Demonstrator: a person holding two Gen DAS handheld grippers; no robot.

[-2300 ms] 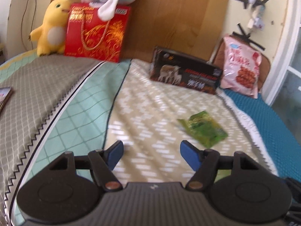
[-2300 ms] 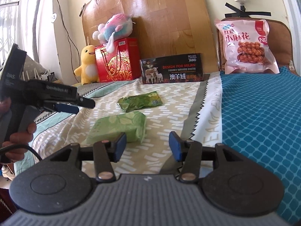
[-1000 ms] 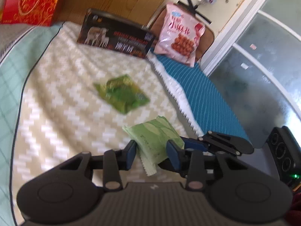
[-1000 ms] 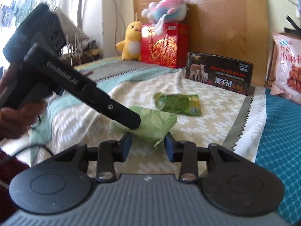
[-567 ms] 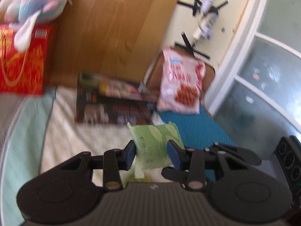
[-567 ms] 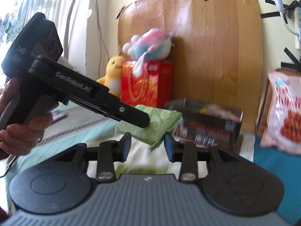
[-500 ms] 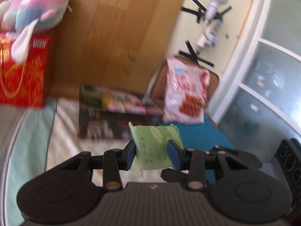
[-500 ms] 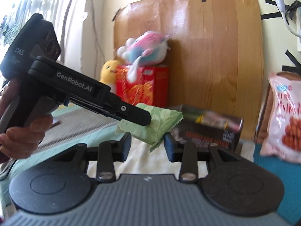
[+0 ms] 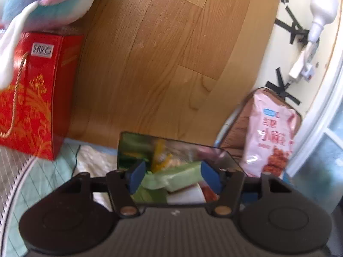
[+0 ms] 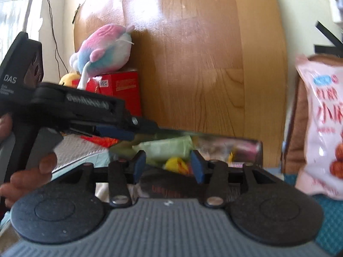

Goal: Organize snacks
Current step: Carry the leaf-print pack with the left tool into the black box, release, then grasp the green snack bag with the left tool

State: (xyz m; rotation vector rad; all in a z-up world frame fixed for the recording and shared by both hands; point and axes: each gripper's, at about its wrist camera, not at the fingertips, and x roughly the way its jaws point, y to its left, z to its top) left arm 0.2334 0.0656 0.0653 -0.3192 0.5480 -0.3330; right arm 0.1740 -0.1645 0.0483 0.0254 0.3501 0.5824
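The light green snack packet (image 9: pixel 173 176) lies in the open dark box (image 9: pixel 223 156) among several other snack packs; it also shows in the right wrist view (image 10: pixel 165 147). My left gripper (image 9: pixel 173 176) is open, its blue pads either side of the packet over the box. My right gripper (image 10: pixel 168 165) is open just in front of the same box (image 10: pixel 248 147). The left gripper's body shows in the right wrist view (image 10: pixel 120 131), reaching over the box from the left.
A red gift box (image 9: pixel 32 98) with a pink and blue plush (image 9: pixel 49 2) on top stands left of the dark box. A pink snack bag (image 9: pixel 272 137) leans at the right. A wooden headboard (image 9: pixel 160 53) rises behind. Bed covers lie below.
Both grippers carried the light green packet forward over the dark box and opened their jaws. The packet now lies inside the box.
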